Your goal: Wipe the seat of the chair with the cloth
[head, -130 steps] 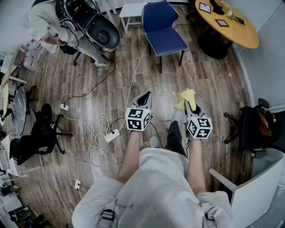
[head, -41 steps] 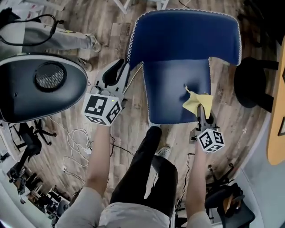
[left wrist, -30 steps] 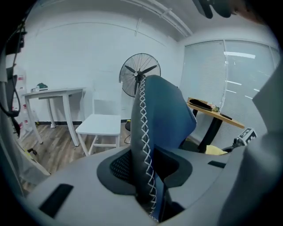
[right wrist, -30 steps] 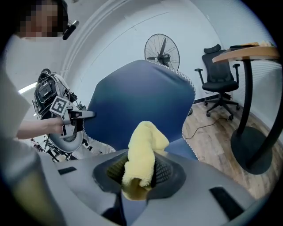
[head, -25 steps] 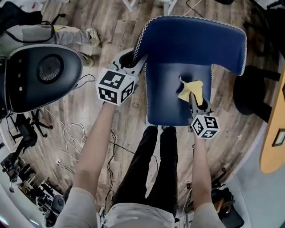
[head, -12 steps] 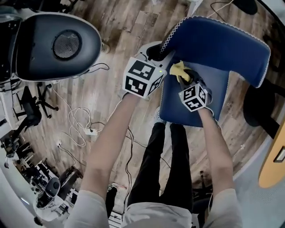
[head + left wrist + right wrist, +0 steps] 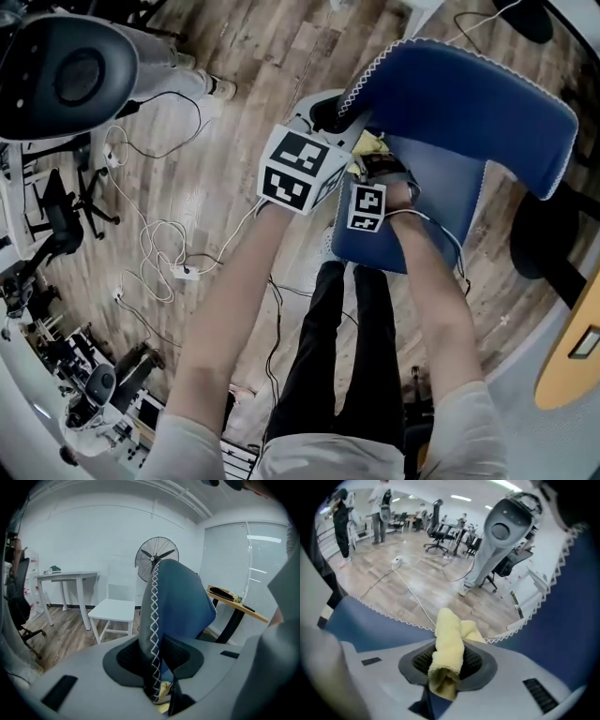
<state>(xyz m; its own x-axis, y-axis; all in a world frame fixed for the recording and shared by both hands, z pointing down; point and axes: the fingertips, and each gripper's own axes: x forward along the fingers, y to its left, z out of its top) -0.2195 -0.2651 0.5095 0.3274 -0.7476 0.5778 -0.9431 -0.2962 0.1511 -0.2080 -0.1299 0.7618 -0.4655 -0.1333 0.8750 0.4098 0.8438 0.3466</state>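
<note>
Right gripper [image 7: 447, 667] pinches the cloth [image 7: 450, 637], soft, light and limp, bunched between its jaws. Left gripper [image 7: 157, 663] clamps the stiff, padded chair back [image 7: 180, 597] by its stitched edge.

Blue seat [image 7: 441, 214]: bare surface open to the right of both grippers in the head view. The backrest [image 7: 469, 94] walls off the far side. Its stitched side edge is clamped in the left gripper [image 7: 154, 660], so that corner is taken. The right gripper [image 7: 447, 665], closed on the cloth [image 7: 449, 630], crowds the same corner, just beside the left gripper.

The person's legs [image 7: 352, 309] stand at the near edge.

The floor [image 7: 234, 56] left of the chair is passable wood, strewn with cables [image 7: 164, 253].

Standing well apart at left are 1 black office chair [image 7: 56, 220] and 1 grey domed machine [image 7: 61, 70]. A table rim [image 7: 567, 356] is at far right.
</note>
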